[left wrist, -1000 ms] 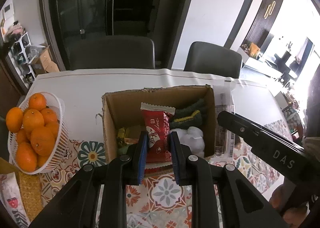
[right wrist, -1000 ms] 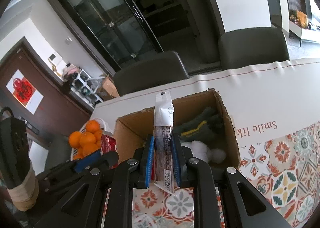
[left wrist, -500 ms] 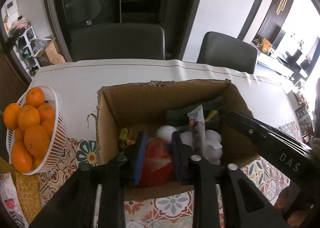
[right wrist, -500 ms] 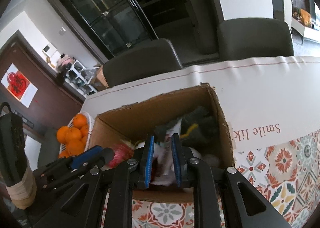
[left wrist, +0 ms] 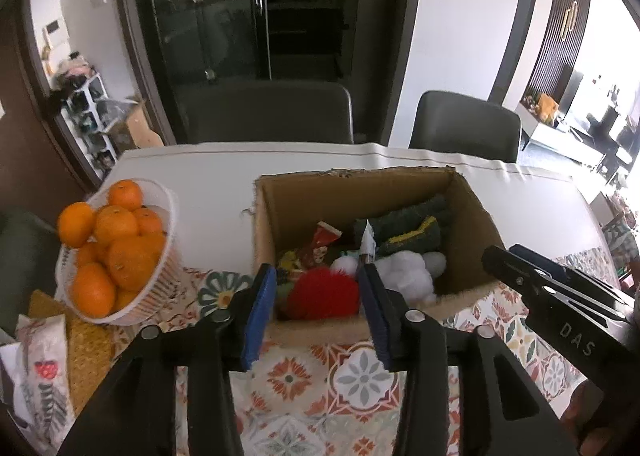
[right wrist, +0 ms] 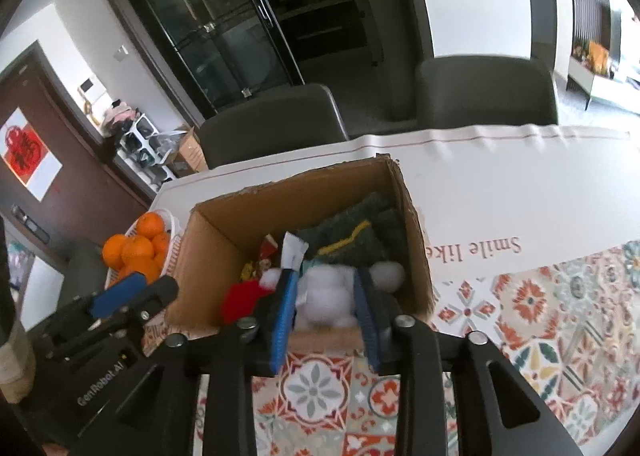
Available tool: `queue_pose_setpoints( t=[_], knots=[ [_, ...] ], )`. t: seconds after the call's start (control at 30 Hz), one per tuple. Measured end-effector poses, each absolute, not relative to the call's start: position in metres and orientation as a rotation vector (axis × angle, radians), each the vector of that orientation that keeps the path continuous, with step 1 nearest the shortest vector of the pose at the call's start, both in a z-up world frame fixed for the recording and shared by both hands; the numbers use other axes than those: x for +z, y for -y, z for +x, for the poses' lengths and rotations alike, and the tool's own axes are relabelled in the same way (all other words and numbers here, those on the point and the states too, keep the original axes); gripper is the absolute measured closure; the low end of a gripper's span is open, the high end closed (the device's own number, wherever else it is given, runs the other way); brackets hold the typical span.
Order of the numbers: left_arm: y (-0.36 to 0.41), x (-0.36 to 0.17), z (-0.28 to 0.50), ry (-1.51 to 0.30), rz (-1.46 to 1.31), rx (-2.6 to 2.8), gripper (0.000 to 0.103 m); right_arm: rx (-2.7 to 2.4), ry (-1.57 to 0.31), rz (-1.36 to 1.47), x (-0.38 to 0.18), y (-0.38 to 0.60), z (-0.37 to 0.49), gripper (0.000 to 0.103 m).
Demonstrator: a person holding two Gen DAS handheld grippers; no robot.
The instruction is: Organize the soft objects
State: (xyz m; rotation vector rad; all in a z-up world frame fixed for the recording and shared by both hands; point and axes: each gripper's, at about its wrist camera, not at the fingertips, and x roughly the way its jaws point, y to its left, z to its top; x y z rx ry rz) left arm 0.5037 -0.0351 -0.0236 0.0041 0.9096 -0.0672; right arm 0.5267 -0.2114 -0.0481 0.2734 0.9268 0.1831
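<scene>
At the far left a white basket (left wrist: pixel 168 256) of oranges (left wrist: pixel 116 224) stands on the worktop (left wrist: pixel 216 172), beside the open cardboard box (left wrist: pixel 264 224). The left tool (left wrist: pixel 318 312) hovers at the box's near wall, jaws spread wide and empty, framing a red fuzzy ball (left wrist: pixel 322 294) lying inside. Further right in the box lie a white wrapper (left wrist: pixel 368 242), a white plush toy (left wrist: pixel 406 272) and dark green cloths (left wrist: pixel 408 224). The right tool (right wrist: pixel 324 320) also gapes wide and empty, above the plush at the near wall.
</scene>
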Motion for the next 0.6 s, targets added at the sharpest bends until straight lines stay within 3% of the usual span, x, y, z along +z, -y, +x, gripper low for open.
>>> queue_pose_setpoints(
  t=[0.2, 0.27, 0.4, 0.47, 0.6],
  knots=[
    [0.019, 0.005, 0.446, -0.813, 0.024, -0.044, 0.045, 0.162, -0.856, 0.219, -0.021, 0.203, 0.474, 0.056],
    [0.013, 0.013, 0.425, -0.779, 0.028, -0.036, 0.039, 0.143, -0.832, 0.203, -0.011, 0.199, 0.455, 0.047],
    [0.003, 0.027, 0.381, -0.730, 0.054, -0.046, 0.031, 0.105, -0.770, 0.171, 0.007, 0.191, 0.411, 0.043],
    [-0.002, 0.032, 0.360, -0.715, 0.068, -0.051, 0.029, 0.095, -0.741, 0.151, 0.015, 0.184, 0.385, 0.034],
    [-0.009, 0.040, 0.317, -0.663, 0.115, -0.041, 0.020, 0.047, -0.690, 0.123, 0.026, 0.175, 0.341, 0.029]
  ],
)
